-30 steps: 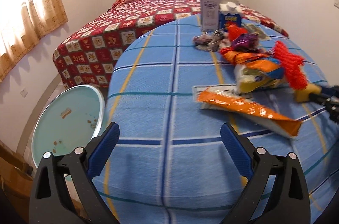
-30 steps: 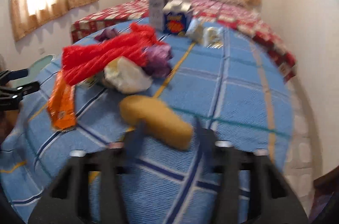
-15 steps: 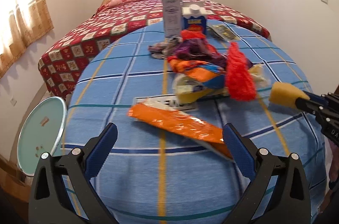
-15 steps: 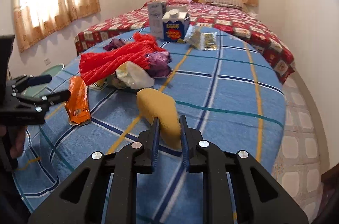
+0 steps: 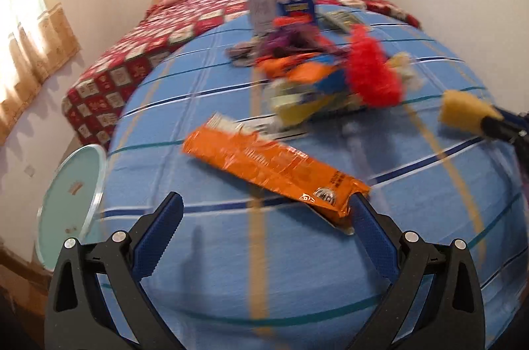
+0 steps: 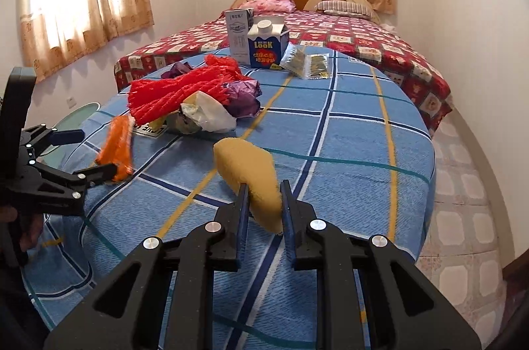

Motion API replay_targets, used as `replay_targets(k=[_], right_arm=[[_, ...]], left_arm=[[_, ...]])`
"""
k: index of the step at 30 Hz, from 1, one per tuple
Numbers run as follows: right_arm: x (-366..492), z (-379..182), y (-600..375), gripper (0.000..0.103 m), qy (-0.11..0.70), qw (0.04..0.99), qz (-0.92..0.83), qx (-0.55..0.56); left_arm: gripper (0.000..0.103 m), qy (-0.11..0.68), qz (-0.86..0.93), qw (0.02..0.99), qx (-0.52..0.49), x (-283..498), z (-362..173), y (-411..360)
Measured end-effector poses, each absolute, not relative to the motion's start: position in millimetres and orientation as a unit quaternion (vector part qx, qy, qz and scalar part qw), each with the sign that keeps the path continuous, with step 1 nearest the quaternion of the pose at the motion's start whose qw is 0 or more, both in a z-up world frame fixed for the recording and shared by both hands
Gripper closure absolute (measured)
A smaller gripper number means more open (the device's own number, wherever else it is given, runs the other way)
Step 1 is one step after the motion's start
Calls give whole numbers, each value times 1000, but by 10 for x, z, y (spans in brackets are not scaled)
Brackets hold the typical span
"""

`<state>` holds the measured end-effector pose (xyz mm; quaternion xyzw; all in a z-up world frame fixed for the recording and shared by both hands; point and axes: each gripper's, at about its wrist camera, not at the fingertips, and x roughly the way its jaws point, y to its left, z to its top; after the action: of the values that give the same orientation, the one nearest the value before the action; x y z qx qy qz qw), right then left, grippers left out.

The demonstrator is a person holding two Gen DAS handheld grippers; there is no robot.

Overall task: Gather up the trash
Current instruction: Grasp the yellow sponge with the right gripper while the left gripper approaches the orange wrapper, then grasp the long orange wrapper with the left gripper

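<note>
My left gripper (image 5: 264, 214) is open, low over the blue checked tablecloth (image 5: 205, 267). An orange snack wrapper (image 5: 274, 168) lies flat just ahead, its near end against my right finger. My right gripper (image 6: 263, 196) is shut on a yellow sponge (image 6: 246, 171), held above the cloth; the sponge also shows in the left wrist view (image 5: 461, 115). A trash pile sits farther back: red mesh net (image 6: 178, 92), purple wrapper (image 6: 243, 97), white crumpled bag (image 6: 208, 115). The left gripper (image 6: 86, 153) shows at the orange wrapper (image 6: 115, 148).
A blue milk carton (image 6: 267, 44), a tall white carton (image 6: 238, 30) and a foil packet (image 6: 309, 65) stand at the table's far end. A bed with a red quilt (image 6: 363, 39) lies beyond. A round glass stool top (image 5: 71, 204) is at the left, tiled floor (image 6: 463, 201) at the right.
My left gripper has moved forward and down to the orange wrapper, which now reaches my right finger. The right gripper still holds the sponge, slightly higher.
</note>
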<state>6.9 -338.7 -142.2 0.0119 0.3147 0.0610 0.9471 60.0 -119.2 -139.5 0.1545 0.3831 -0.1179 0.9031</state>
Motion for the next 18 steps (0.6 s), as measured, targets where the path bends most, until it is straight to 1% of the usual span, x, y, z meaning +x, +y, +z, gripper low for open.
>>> replay_targets(k=[8, 11, 16, 17, 18], right_arm=[[70, -1447, -3271, 84, 316, 946, 70, 3], [75, -1419, -3250, 84, 309, 949, 59, -7], [61, -1301, -3255, 84, 287, 957, 47, -11], [63, -1276, -3260, 84, 284, 958, 46, -10], [68, -1243, -3268, 84, 278, 959, 44, -9]], left_arm=[[6, 372, -50, 915, 146, 687, -1228, -510], [6, 365, -56, 921, 126, 668, -1149, -472], [7, 363, -85, 920, 119, 668, -1191, -692], [12, 365, -91, 919, 122, 687, -1234, -751], [28, 368, -94, 917, 122, 704, -1257, -775]])
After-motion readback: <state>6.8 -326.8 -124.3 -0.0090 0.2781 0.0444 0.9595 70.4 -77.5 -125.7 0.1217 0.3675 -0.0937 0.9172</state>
